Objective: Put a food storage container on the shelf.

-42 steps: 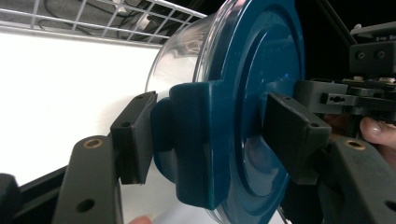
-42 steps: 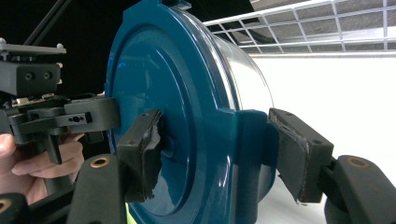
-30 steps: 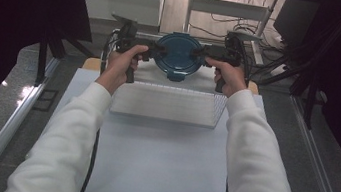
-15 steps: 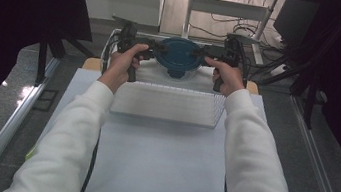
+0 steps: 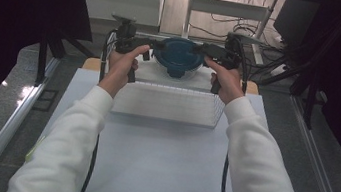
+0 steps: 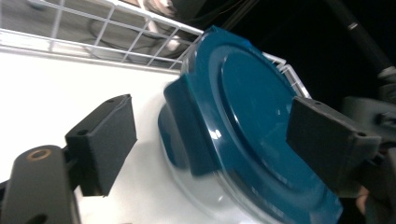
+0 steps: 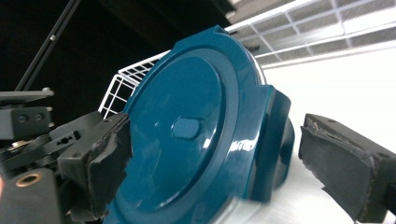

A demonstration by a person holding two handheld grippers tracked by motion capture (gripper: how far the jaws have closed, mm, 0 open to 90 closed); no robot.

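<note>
I have the blue lid (image 5: 178, 56) sitting on a clear container (image 6: 205, 198) at the far end of the white wire basket (image 5: 167, 103), on the table (image 5: 159, 160). It lies flat with its top face up; it is round, so I see no long axis, only side latch flaps, one toward each gripper. My left gripper (image 5: 151, 49) comes in from the left side and my right gripper (image 5: 203, 54) from the right, both pointing inward at the lid. In the left gripper view the jaws have just been opening and stand spread, one pad (image 6: 105, 140) clear of the latch flap (image 6: 187, 130) and the other over the lid's top; the lid's edge lies between them, unpinched. In the right gripper view the jaws have likewise just been opening, spread wide either side of the lid (image 7: 196, 130), with the far pad (image 7: 341, 163) clear of it.
</note>
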